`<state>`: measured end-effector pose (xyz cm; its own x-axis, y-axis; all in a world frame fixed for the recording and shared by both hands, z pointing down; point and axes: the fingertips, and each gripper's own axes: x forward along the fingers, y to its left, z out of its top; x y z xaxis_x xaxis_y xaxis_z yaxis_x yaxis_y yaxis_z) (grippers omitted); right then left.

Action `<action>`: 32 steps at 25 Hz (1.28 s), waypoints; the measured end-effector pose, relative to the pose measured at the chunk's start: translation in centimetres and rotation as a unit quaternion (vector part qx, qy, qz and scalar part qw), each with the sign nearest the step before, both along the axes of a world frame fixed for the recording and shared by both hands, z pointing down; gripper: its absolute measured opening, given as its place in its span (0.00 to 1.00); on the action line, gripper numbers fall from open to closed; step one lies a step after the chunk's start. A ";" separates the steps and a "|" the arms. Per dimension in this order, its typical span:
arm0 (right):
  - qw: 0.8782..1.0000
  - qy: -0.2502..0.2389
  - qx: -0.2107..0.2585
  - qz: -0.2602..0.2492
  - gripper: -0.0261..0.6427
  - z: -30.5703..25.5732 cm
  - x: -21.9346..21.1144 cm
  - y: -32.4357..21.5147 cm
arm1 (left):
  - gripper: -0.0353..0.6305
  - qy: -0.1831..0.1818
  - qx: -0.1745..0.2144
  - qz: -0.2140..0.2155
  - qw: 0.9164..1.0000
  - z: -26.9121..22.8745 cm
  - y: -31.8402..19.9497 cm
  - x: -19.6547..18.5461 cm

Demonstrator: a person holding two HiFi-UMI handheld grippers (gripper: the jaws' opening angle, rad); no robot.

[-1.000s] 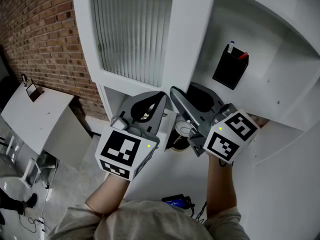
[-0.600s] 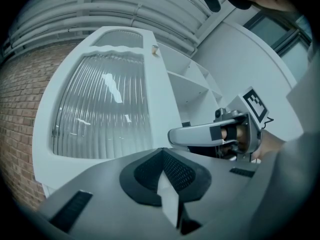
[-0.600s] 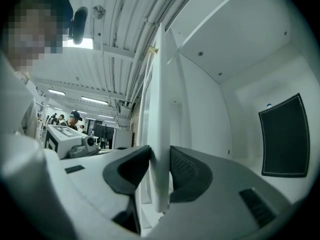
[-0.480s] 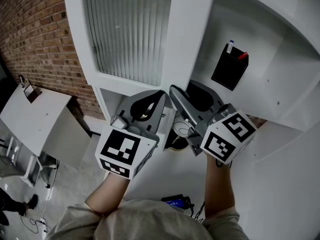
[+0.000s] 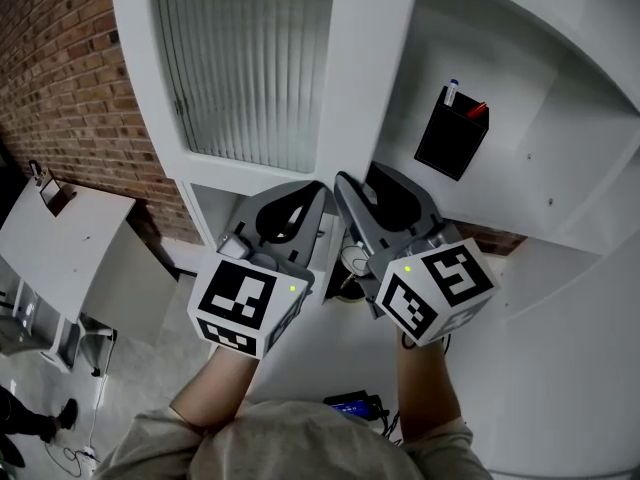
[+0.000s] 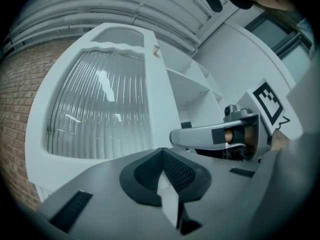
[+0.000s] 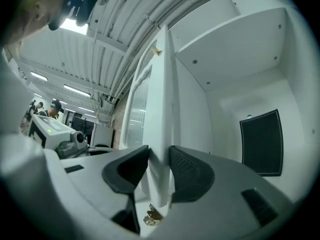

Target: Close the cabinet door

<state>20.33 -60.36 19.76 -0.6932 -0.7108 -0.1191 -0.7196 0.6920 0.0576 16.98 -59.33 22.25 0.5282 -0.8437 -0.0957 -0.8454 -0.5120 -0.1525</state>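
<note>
The white cabinet door (image 5: 250, 68) with a ribbed glass pane stands ajar, its free edge (image 7: 162, 109) toward me. My right gripper (image 5: 340, 180) has that edge between its dark pads (image 7: 187, 171), and both pads lie against it while the jaws are opening. My left gripper (image 5: 320, 190) sits just left of it, below the door's lower rail, with its jaws together and nothing in them. In the left gripper view the pane (image 6: 100, 109) fills the left side and the right gripper (image 6: 215, 134) reaches in from the right.
Inside the open cabinet (image 5: 540, 118) a black pen holder (image 5: 452, 133) stands on the shelf. A brick wall (image 5: 60, 88) and a white table (image 5: 70, 238) lie to the left. A small round metal object (image 5: 350, 260) sits below the grippers.
The door has swung a little leftward in the head view. The right gripper has turned, its marker cube shifting left and down. The left gripper has stayed put.
</note>
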 end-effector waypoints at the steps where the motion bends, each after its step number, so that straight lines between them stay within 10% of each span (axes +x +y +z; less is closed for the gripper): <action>1: 1.000 -0.002 -0.001 0.006 0.23 0.0 0.0 0.0 | 0.06 0.000 0.000 0.001 1.000 0.0 -0.1 0.0; 32: 0.992 -0.016 0.028 0.125 0.12 0.7 1.3 5.3 | 0.06 0.011 -0.004 0.037 0.999 0.6 0.0 0.0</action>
<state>21.67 -55.04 20.41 -0.4919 -0.8512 -0.1830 -0.8700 0.4887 0.0655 17.01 -59.33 22.90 0.5874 -0.8030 -0.1009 -0.8080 -0.5747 -0.1302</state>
